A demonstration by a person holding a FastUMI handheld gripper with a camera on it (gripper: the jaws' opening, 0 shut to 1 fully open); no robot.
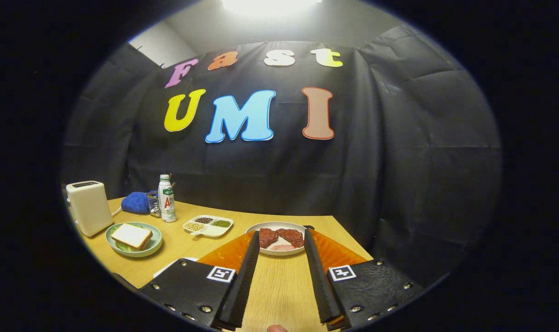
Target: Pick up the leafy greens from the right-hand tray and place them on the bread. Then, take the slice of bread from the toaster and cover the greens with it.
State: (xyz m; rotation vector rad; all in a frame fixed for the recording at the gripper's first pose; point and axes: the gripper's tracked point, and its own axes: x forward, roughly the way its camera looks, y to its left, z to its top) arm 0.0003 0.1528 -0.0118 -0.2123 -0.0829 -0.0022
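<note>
My gripper is open above the wooden table, with nothing between its fingers. Far to the left of the fingers sits a pale green plate with a slice of bread lying on top of leafy greens that peek out at the plate's near and left sides. A cream toaster stands just behind that plate at the table's left end; I cannot tell whether bread is in its slot. Just beyond my fingertips lies a white plate holding pieces of reddish-brown meat.
A white bottle and a blue cloth stand at the back left. A white divided dish with beans sits left of the meat plate. An orange mat lies under my fingers. The table's right corner is just beyond the meat plate.
</note>
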